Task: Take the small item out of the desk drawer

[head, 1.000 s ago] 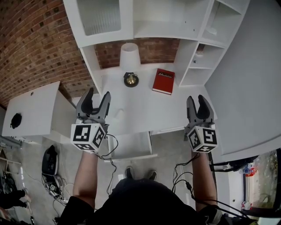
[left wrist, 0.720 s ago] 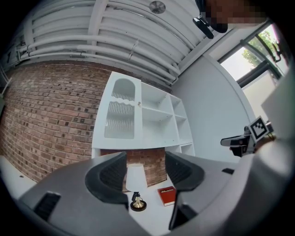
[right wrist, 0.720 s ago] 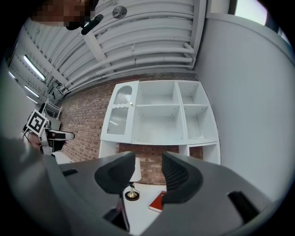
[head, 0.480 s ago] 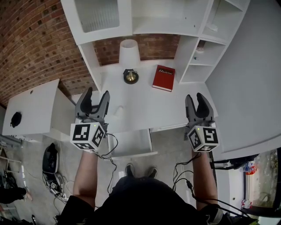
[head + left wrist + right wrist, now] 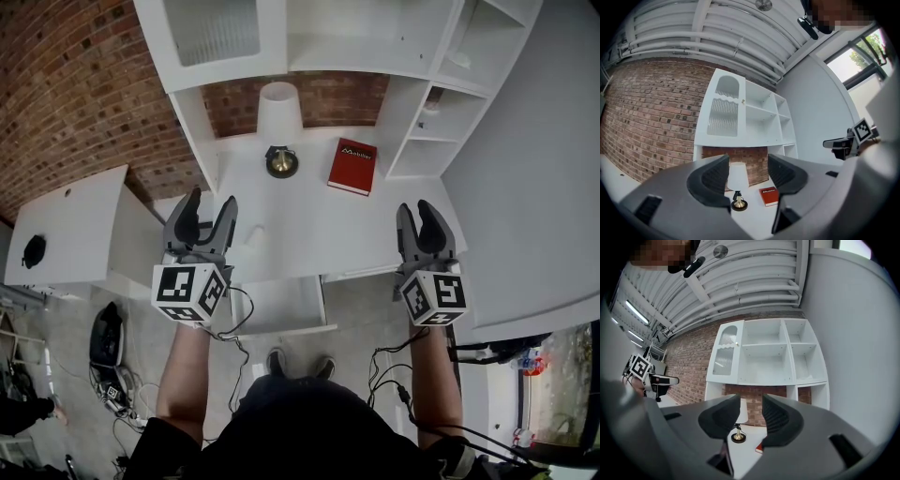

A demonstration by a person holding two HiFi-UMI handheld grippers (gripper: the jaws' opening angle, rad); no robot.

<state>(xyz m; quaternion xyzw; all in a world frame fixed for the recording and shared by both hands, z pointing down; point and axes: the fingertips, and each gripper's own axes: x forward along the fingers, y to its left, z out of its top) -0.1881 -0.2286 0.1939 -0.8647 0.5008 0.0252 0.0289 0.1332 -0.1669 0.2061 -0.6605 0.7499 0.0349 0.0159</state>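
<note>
Our right tongs just closed a little, on nothing, jaws apart. Our left tongs are open, empty. The drawer is open under the desk's front edge.

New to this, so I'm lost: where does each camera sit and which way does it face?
Head view: on the head, steeply down at the desk; forearms, left gripper, right gripper show.
Left gripper view: on that gripper, level toward the shelves; its open, empty jaws show.
Right gripper view: likewise; its empty jaws have just been closing.
Shared: all show the lamp and red book.
</note>
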